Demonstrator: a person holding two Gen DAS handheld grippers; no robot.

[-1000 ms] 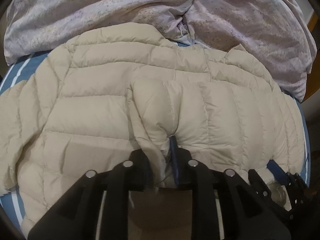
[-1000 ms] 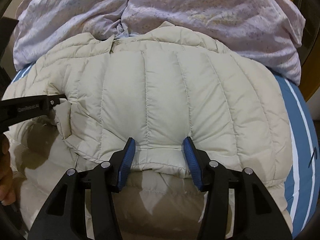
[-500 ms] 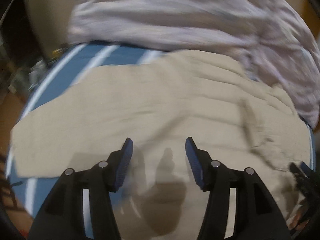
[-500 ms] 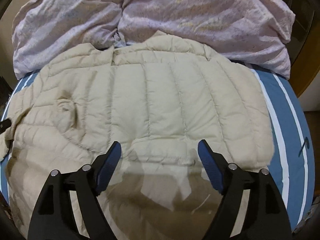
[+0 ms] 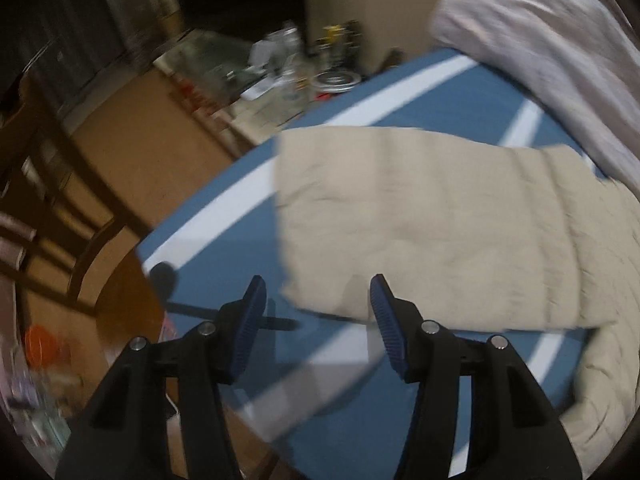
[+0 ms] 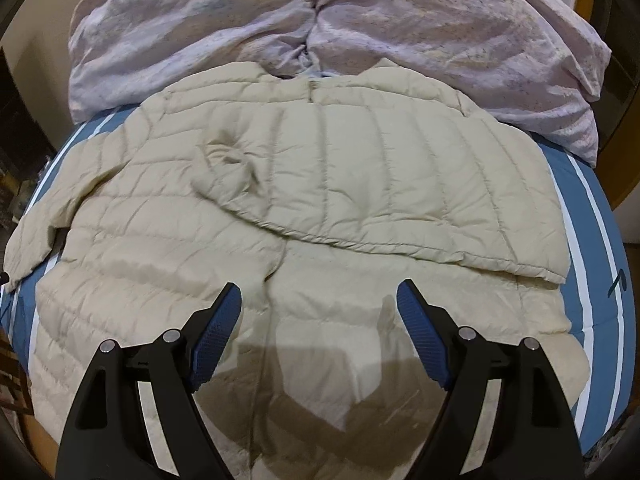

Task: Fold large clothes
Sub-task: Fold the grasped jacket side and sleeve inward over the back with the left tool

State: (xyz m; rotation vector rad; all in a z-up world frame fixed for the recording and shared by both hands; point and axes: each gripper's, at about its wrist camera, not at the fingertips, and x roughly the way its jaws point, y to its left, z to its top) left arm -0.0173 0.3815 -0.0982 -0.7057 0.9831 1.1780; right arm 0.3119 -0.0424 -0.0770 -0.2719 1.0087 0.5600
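A beige quilted puffer jacket (image 6: pixel 360 184) lies spread on the bed, its right side folded across the middle. My right gripper (image 6: pixel 320 312) hovers open above the lower part of the jacket, with nothing between its blue pads (image 6: pixel 218 328). In the blurred left wrist view, the jacket's outstretched sleeve (image 5: pixel 420 220) lies flat on the striped sheet. My left gripper (image 5: pixel 318 306) stands open just above the sleeve's near corner, by the bed's left edge, and holds nothing.
A crumpled lilac duvet (image 6: pixel 320 20) is heaped behind the jacket's collar. The blue sheet with white stripes (image 6: pixel 592 240) shows around the jacket. Left of the bed are a cluttered low table (image 5: pixel 280 76), a dark wooden chair (image 5: pixel 80 208) and brown floor.
My left gripper let go of the folded jacket edge, opened and swung far left to the outstretched sleeve. My right gripper opened wider and drew back from the folded hem.
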